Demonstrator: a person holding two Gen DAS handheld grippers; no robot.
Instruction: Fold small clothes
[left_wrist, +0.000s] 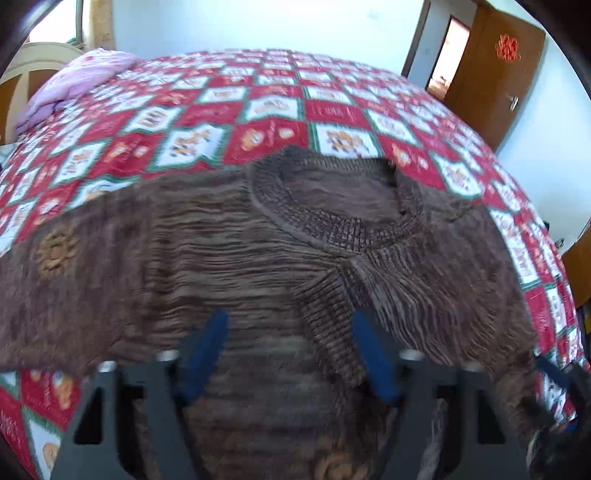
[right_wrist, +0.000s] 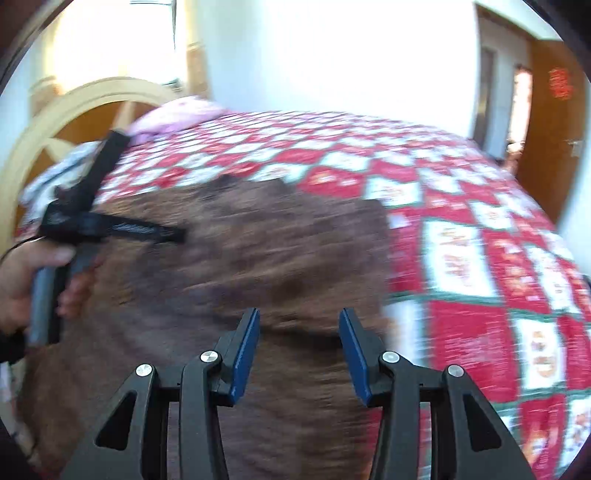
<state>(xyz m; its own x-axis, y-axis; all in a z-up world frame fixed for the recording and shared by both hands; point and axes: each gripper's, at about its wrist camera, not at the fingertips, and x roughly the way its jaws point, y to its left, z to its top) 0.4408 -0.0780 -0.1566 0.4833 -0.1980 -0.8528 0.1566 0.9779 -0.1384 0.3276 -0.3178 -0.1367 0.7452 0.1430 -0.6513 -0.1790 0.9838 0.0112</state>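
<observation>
A small brown knit sweater (left_wrist: 229, 251) lies spread on the bed, its ribbed round collar (left_wrist: 332, 221) toward the far side. One ribbed cuff (left_wrist: 328, 317) is folded in over the chest. My left gripper (left_wrist: 288, 325) is open just above the sweater's middle, blue pads apart on either side of that cuff. In the right wrist view the sweater (right_wrist: 229, 258) is blurred by motion. My right gripper (right_wrist: 299, 321) is open and empty over the sweater's right part. The left gripper (right_wrist: 92, 221) and the hand holding it show at the left in that view.
The bed is covered by a red, white and green patchwork quilt (left_wrist: 258, 107). A pink folded blanket (left_wrist: 77, 81) lies at the far left by the curved wooden headboard (right_wrist: 74, 107). A brown wooden door (left_wrist: 491, 70) stands open at the far right.
</observation>
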